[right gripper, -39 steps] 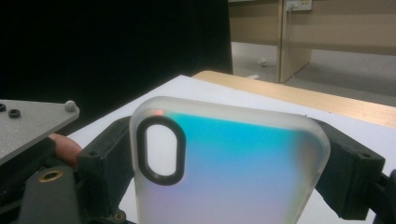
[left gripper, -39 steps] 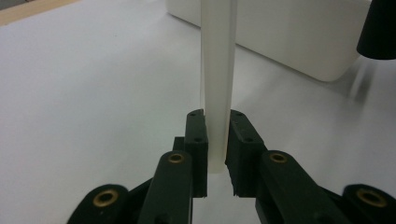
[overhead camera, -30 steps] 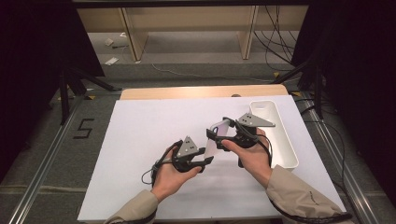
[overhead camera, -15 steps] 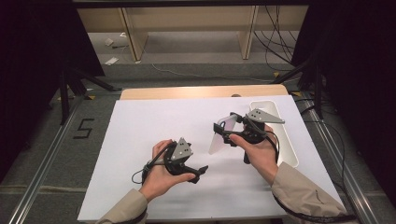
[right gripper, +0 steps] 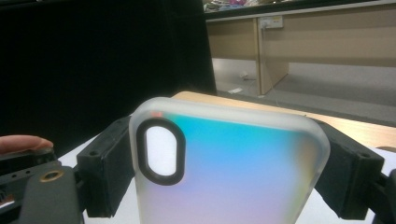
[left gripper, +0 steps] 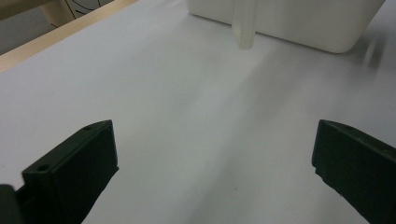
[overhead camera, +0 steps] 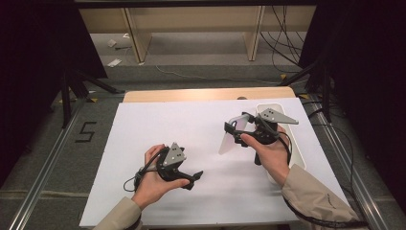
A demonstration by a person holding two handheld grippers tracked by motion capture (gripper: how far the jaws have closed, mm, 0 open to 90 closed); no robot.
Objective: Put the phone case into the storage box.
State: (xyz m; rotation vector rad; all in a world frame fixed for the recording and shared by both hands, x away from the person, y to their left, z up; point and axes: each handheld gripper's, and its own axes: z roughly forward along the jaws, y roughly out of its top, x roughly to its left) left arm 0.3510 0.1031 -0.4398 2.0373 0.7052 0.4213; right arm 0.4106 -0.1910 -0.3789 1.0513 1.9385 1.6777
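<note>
White matte sheeting covers the desk (overhead camera: 191,129), wood edging showing at twelve o'clock. At two o'clock from the desk's centre, the right claw (overhead camera: 235,128) pinches a frosted, round-cornered phone case (right gripper: 229,172) by its edges, iridescent blue to pink with a black oval camera ring, held above the desk beside the smooth white plastic tray (overhead camera: 298,153). At seven o'clock the left claw (left gripper: 215,158) has just been opening, now spread with nothing between; a second ago both claws sat closer together.

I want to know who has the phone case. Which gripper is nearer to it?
Right. The right gripper clamps the phone case by its sides; the left gripper is open, apart from it.
</note>
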